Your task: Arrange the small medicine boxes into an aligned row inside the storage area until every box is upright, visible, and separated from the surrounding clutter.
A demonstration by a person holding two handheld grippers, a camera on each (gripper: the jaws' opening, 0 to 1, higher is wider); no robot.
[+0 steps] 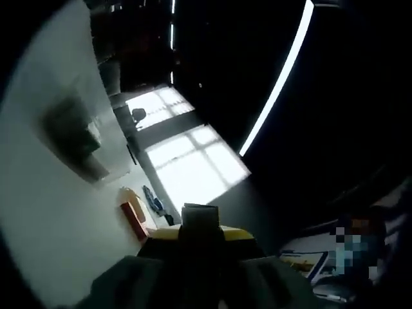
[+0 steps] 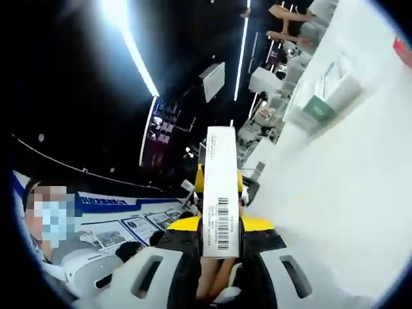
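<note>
Medicine box pinched in right claw, long axis running straight out along the jaws, barcode face toward the camera. White cardboard, flat-sided, crisp-edged, tall and narrow. Gripped at the near end, far end free. Storage area and row of other boxes not identifiable from here; both views tipped toward a dark ceiling with bright light strips and a pale wall. Likely mid-carry, so next move calls for swinging the box back down toward the shelf and setting it upright on its short end.

Left claw pressed on a smaller dark box, short, squarish, end face showing, details too dim to read. Small red item lying near, against the pale surface.
</note>
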